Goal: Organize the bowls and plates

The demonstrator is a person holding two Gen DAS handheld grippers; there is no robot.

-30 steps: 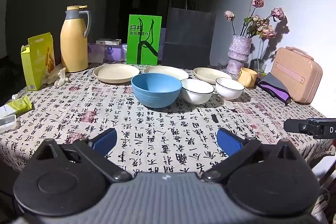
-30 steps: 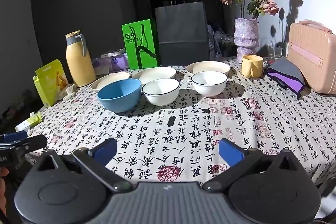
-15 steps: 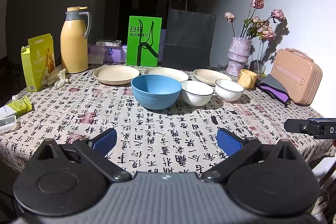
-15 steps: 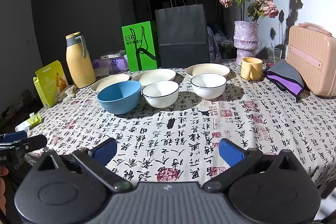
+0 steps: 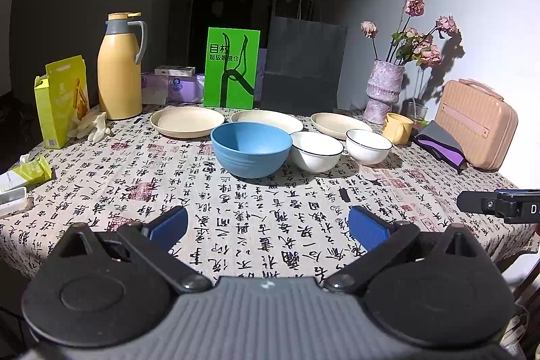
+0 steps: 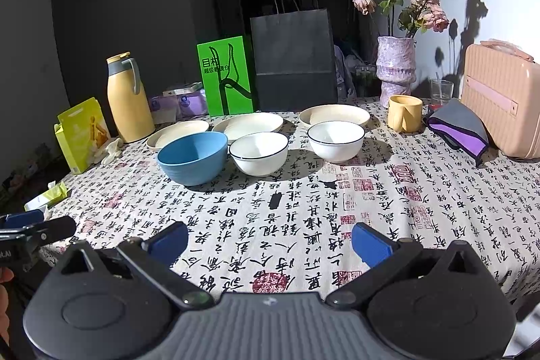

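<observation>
We hold both tools level above the near edge of the worktop [image 5: 141, 188], aimed at the dishes, and neither one touches anything. The left tool [image 5: 268, 226] has its blue-padded fingers [image 5: 168, 226] spread wide with only the calligraphy-print tablecloth between them; the right tool [image 6: 270, 240] is spread just as wide and also empty. From the left wrist view, the tip of the right tool pokes in at the right edge; from the right wrist view, the left tool's tip shows at the left edge, so the two sit side by side, well apart.

The task's things stand in two rows toward the middle of the worktop, well beyond both tools. In front, a blue bowl [image 5: 251, 149], a white bowl with a dark rim [image 5: 315, 150] just beside it, and a second white bowl [image 5: 368, 145] a little farther right. Behind them lie three cream plates: left plate [image 5: 187, 122], middle plate [image 5: 266, 120], right plate [image 5: 341, 123].

Farther back are a yellow thermos jug [image 5: 119, 66], a green sign [image 5: 232, 68], a dark paper bag [image 5: 302, 63], and a vase of dried roses [image 5: 386, 86]. A yellow mug [image 5: 398, 128] sits right of the plates.
</observation>
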